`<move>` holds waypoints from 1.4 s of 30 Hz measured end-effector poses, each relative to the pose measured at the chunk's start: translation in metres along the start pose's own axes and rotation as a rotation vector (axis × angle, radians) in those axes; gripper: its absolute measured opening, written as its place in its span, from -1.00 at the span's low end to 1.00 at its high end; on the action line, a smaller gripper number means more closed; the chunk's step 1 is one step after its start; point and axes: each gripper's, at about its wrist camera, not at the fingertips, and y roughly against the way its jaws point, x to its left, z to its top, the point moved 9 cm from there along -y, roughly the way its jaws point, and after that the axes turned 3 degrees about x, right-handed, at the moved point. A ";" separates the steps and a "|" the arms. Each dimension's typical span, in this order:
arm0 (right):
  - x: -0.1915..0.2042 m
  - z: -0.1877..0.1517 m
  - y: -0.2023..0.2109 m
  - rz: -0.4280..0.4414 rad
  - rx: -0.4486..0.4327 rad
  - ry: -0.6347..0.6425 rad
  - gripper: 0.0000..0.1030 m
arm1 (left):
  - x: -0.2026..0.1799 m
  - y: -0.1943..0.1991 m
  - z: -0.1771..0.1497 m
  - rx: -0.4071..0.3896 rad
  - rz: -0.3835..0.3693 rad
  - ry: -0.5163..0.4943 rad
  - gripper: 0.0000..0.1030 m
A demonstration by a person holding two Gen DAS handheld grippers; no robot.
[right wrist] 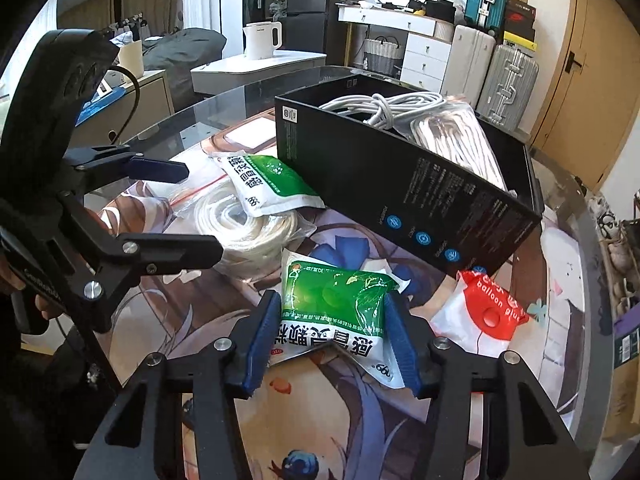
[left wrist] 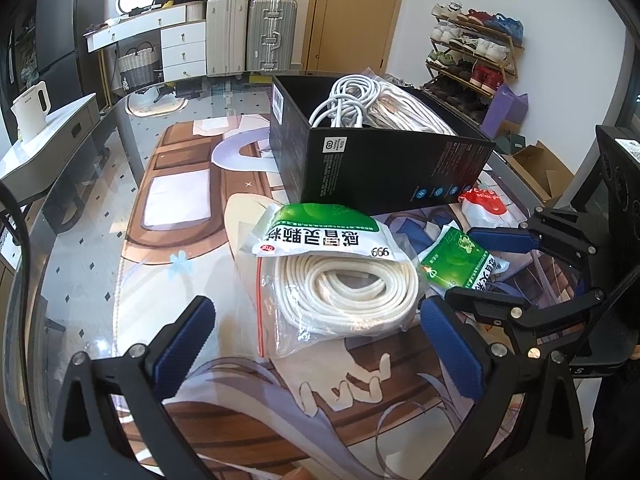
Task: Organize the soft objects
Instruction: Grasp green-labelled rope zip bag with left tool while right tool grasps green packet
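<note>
Right wrist view: my right gripper (right wrist: 332, 340) has its jaws clenched on a green-and-white medicine sachet (right wrist: 338, 304) lying on the desk (right wrist: 560, 280), just in front of the black box (right wrist: 400, 184). My left gripper (left wrist: 316, 344) stands released, near the bagged white rope (left wrist: 344, 292) beside that box.

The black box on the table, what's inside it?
The black box holds a tangled white cable and a clear bag of coiled white rope. Anything beneath them is hidden by the box walls.

Glossy plastic sachet (right wrist: 336, 300) (matt box (right wrist: 400, 196))
</note>
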 end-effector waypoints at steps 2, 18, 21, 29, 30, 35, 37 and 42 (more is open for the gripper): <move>0.000 -0.001 0.001 0.001 0.010 -0.004 0.08 | 0.000 0.001 0.000 -0.002 -0.002 -0.001 1.00; -0.004 -0.012 0.005 0.059 -0.018 -0.029 -0.05 | -0.009 -0.005 0.004 0.013 -0.046 0.023 1.00; -0.008 -0.011 0.015 0.056 -0.038 -0.038 -0.05 | -0.010 -0.007 0.005 0.016 -0.047 0.025 1.00; -0.023 -0.007 0.037 0.031 -0.083 -0.064 -0.05 | -0.015 -0.014 0.007 0.031 -0.016 0.012 1.00; -0.025 -0.007 0.039 0.028 -0.086 -0.067 -0.05 | -0.016 -0.016 0.008 0.036 -0.006 0.008 1.00; -0.025 -0.009 0.045 0.027 -0.102 -0.074 -0.05 | -0.019 -0.020 0.006 0.051 0.042 -0.020 0.97; -0.027 -0.008 0.048 0.029 -0.109 -0.076 -0.05 | -0.019 -0.020 0.006 0.045 0.049 -0.022 0.92; -0.029 -0.006 0.053 0.031 -0.124 -0.085 -0.05 | -0.020 -0.014 0.007 0.010 0.034 -0.036 0.35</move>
